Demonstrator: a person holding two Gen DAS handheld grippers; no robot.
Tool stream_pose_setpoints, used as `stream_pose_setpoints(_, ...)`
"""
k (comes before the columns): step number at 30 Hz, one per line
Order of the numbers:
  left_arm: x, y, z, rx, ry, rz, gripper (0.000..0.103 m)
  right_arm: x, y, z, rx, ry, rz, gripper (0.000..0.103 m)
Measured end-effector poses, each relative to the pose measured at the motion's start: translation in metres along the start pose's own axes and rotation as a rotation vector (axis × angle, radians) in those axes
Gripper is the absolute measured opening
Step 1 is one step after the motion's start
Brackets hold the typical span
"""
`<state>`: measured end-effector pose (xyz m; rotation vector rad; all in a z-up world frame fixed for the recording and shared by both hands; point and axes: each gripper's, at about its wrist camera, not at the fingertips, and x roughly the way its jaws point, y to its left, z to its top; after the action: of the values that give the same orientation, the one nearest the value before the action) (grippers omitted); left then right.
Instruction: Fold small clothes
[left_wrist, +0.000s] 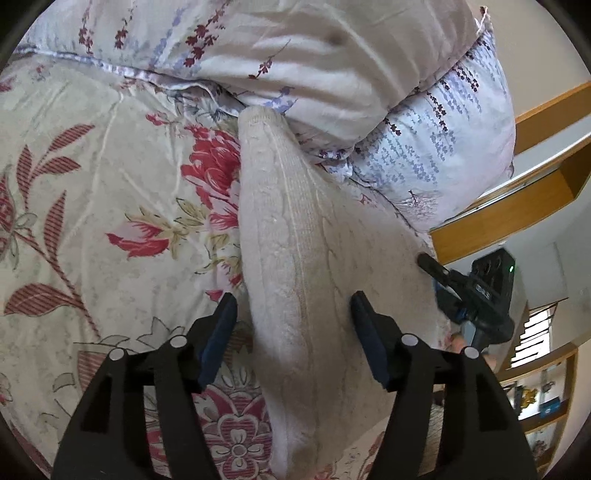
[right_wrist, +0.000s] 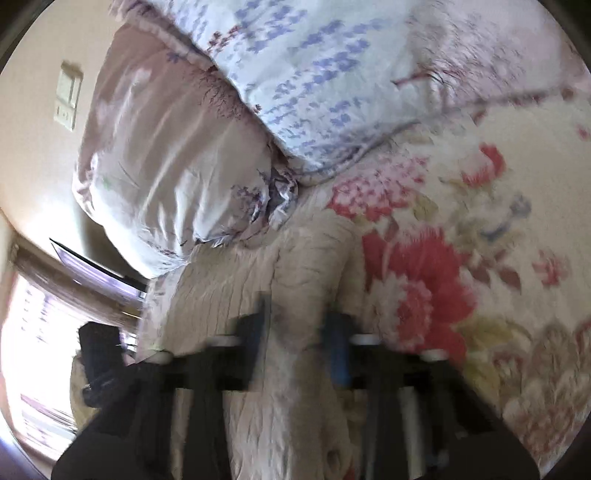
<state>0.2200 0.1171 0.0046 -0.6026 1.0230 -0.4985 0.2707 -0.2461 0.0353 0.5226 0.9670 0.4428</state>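
Lying lengthwise on the floral bedspread (left_wrist: 92, 206), cream knit garment (left_wrist: 295, 258) reaches the pillows (left_wrist: 332, 74) | left gripper (left_wrist: 293, 314) jaws spread astride its fold | right gripper (right_wrist: 299, 332) blurred, jaws pinching the garment | bedspread free leftward.

The bed (left_wrist: 92, 221) lies flat and bare to the left of the knit garment (left_wrist: 295, 240), giving wide room for a hand there. Ahead, a puffy floral quilt (left_wrist: 332, 74) bulks up across the far side, and the garment's far tip touches its lower edge, so passage forward is blocked. To the right, the right tongs (left_wrist: 424, 260) hang just beside the garment's edge, with a wooden bed frame (left_wrist: 498, 236) close behind them
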Motion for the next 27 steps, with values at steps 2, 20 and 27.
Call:
stream_pose_setpoints(2, 0.001, -0.002, 0.000, 0.017, -0.007, 0.031, 0.070, -0.001, 0.006, 0.001, -0.034, -0.050, -0.043, 0.009)
stream_pose_setpoints(20, -0.038, -0.049, -0.050, 0.303, -0.136, 0.269, 0.073, -0.055, 0.051, -0.067, -0.319, -0.060, -0.027, 0.044)
stream_pose_setpoints(27, -0.014, -0.048, -0.062, 0.363, -0.099, 0.445, 0.075, -0.014, 0.061, -0.106, -0.510, 0.021, -0.318, 0.053)
